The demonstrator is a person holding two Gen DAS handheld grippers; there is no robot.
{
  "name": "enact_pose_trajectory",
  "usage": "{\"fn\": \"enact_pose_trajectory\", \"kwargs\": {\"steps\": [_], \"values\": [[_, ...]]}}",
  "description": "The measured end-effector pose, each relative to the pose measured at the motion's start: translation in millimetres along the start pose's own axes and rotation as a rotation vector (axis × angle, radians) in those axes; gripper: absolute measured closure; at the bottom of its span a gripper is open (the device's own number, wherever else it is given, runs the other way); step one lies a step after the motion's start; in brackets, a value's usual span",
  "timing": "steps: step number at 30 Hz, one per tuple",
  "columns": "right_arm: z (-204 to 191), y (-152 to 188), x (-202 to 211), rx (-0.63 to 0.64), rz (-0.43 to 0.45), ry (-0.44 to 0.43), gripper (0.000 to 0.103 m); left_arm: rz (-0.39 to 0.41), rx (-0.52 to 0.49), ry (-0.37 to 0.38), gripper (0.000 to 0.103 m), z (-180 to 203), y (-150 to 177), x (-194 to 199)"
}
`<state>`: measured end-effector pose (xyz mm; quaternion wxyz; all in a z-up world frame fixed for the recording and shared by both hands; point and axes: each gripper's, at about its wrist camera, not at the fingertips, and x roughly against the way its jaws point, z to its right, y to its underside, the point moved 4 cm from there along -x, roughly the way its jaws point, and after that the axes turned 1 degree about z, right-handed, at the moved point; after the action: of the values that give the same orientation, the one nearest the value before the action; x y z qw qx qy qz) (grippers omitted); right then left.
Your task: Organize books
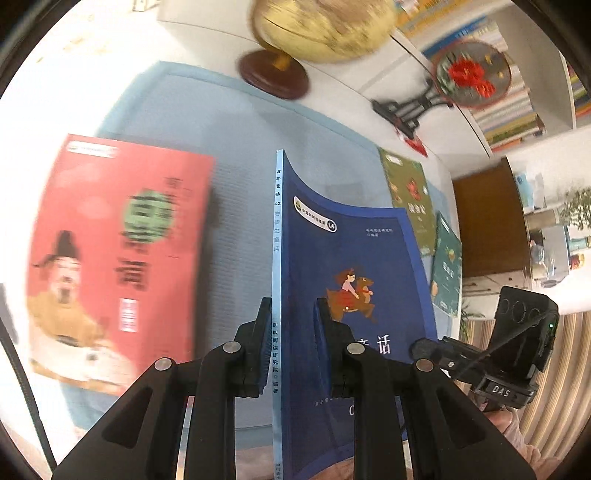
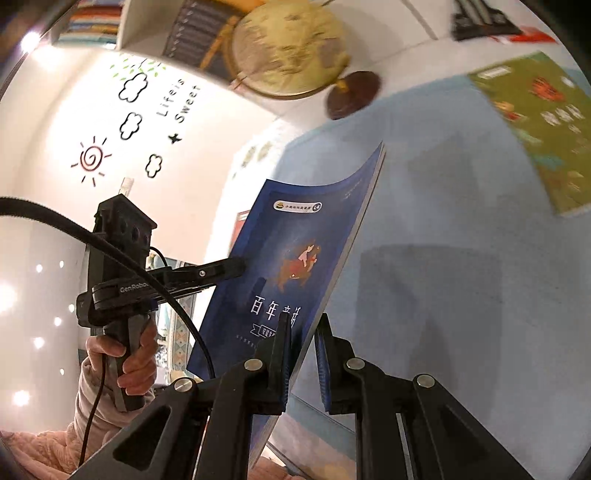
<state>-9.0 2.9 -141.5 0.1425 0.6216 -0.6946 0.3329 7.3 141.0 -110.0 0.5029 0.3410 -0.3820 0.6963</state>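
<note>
A dark blue book [image 1: 347, 258] is held up off the light blue mat [image 1: 229, 133], spine toward the left wrist camera. My left gripper [image 1: 291, 332] straddles its spine edge; a gap shows between the right pad and the cover. In the right wrist view the same blue book [image 2: 295, 254] stands tilted, and my right gripper [image 2: 301, 350] straddles its lower edge, its left pad against the cover. The left gripper [image 2: 236, 267] reaches the book's far edge there. A red book [image 1: 114, 258] lies flat at the left. A green book [image 1: 410, 199] and a teal book [image 1: 448, 266] lie at the right.
A globe [image 1: 325, 26] on a dark round base [image 1: 273, 74] stands at the mat's far edge. A round embroidered ornament [image 1: 472, 74] on a black stand sits at the back right, with bookshelves [image 1: 517, 122] behind. The green book [image 2: 539, 125] lies to the right of my right gripper.
</note>
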Motion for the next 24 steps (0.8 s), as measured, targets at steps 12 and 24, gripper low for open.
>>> {"fn": "enact_pose_trajectory", "kwargs": {"steps": [12, 24], "values": [[-74.6, -14.4, -91.9, 0.044, -0.029, -0.021, 0.089, 0.067, 0.055, -0.048, 0.085, -98.9, -15.9, 53.2], [-98.6, -1.9, -164.3, 0.081, -0.124, 0.026, 0.089, 0.080, 0.140, -0.049, 0.085, -180.6, -8.3, 63.6]]}}
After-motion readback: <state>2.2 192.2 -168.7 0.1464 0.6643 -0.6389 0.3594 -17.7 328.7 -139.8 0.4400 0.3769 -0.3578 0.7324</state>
